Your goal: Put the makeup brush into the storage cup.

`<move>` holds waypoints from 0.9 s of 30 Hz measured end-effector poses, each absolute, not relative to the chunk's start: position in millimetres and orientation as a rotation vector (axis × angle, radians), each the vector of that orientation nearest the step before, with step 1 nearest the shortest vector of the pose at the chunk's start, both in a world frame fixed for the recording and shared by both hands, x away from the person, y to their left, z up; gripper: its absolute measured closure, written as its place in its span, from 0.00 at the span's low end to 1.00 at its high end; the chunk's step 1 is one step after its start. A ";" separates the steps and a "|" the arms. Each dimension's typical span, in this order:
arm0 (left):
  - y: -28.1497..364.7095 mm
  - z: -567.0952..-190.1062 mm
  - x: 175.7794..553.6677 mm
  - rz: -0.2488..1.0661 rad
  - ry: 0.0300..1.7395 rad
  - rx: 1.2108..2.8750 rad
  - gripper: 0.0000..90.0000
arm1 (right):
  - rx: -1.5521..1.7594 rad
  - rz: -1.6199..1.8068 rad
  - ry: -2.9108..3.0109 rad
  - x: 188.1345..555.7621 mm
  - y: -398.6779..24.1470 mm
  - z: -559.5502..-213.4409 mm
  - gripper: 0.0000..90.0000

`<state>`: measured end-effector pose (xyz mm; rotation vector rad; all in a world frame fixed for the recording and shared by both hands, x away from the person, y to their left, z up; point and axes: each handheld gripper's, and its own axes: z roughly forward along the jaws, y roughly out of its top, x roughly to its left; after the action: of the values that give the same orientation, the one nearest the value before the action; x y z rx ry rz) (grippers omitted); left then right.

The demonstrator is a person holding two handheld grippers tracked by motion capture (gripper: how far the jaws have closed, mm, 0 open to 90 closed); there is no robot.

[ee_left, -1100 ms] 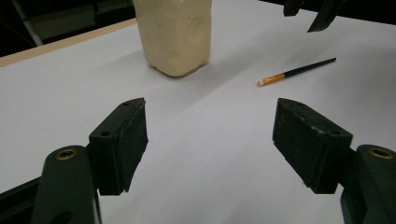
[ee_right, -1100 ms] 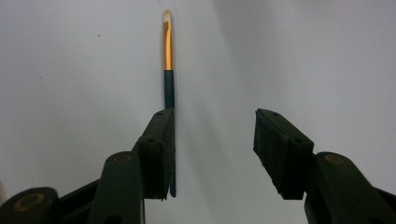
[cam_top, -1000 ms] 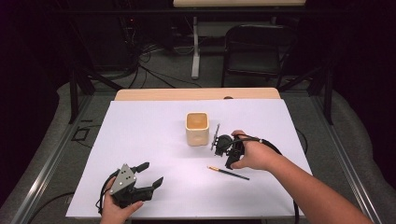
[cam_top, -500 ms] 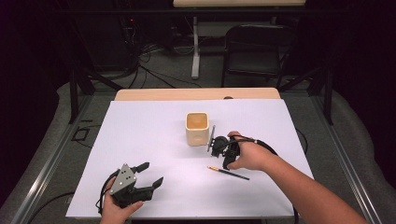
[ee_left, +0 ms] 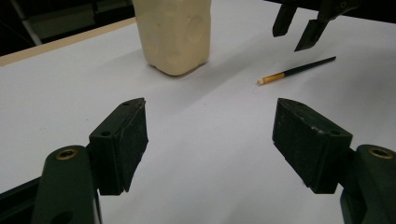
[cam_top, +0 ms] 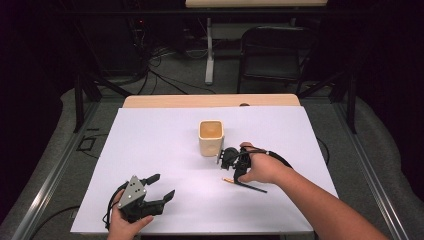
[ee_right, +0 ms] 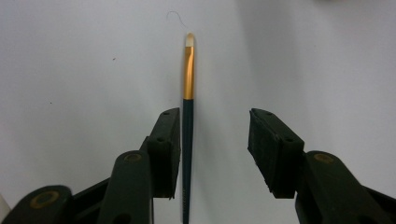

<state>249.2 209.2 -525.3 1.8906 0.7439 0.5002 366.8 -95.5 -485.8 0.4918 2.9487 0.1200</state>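
White tabletop (cam_top: pixel 165 150) | right tongs (ee_right: pixel 212 140) just closing, unclamped, astride paintbrush (ee_right: pixel 188 121), handle lengthwise between jaws | left tongs (ee_left: pixel 210 140) open, empty, farther.

bare white table cover (cam_top: pixel 165 150) left of cream cup (cam_top: pixel 210 137), cup standing just beyond paintbrush (ee_right: pixel 187 116)
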 end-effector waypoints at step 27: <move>208.0 -525.9 249.4 0.494 0.742 1.896 0.30 | 0.511 0.156 3.000 365.8 -84.2 -502.6 0.61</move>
<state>249.4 208.0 -525.9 1.8956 0.7418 0.4939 365.8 -84.2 -502.6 0.5115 3.0002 0.1556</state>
